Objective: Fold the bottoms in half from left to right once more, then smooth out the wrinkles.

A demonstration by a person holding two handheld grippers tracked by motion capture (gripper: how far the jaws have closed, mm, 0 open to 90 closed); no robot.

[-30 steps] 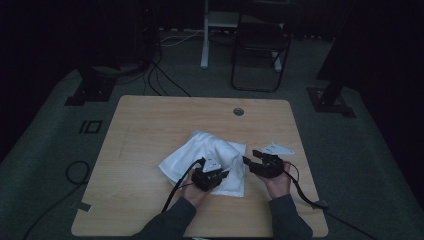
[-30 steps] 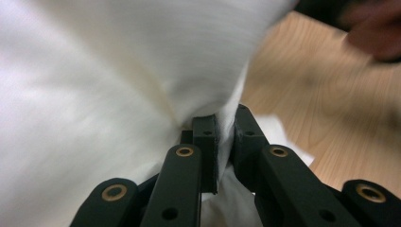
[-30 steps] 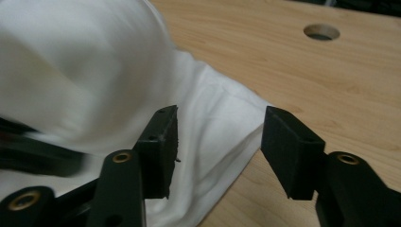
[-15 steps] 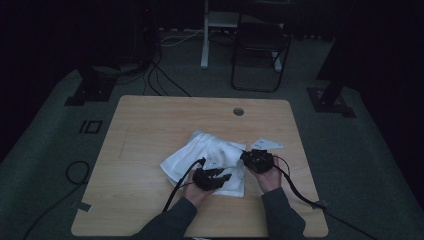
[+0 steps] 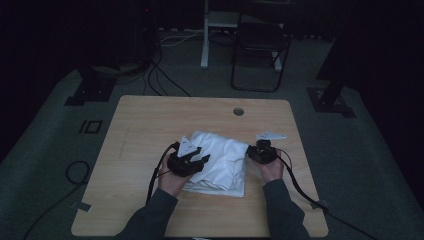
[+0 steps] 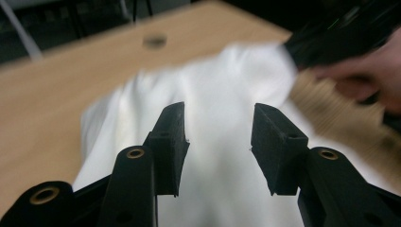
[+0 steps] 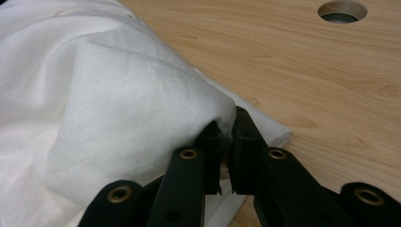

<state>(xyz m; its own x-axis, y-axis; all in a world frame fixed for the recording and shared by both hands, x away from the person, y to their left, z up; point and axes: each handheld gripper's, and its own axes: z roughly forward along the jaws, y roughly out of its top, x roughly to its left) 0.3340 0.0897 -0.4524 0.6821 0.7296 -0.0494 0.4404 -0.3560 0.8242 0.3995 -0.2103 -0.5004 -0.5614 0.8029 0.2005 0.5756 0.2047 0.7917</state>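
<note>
A white cloth [image 5: 220, 162] lies folded in the middle of the wooden table [image 5: 150, 125]. My left gripper [image 5: 200, 156] hovers over the cloth's left side, jaws apart with nothing between them; in the left gripper view [image 6: 217, 127] the cloth [image 6: 213, 189] spreads beneath them. My right gripper [image 5: 250, 151] is at the cloth's right edge. In the right gripper view [image 7: 228, 128] its jaws are shut on a raised fold of the cloth [image 7: 118, 104], lifted off the table [image 7: 307, 71].
A round cable hole [image 5: 238, 111] sits near the table's far edge, also seen in the right gripper view [image 7: 342, 10]. A chair [image 5: 260, 50] and stand legs [image 5: 330, 100] are on the floor beyond. Cables trail off the near edge.
My right gripper moved left onto the cloth's right edge and shut on a fold. The left gripper shifted slightly up over the cloth.
</note>
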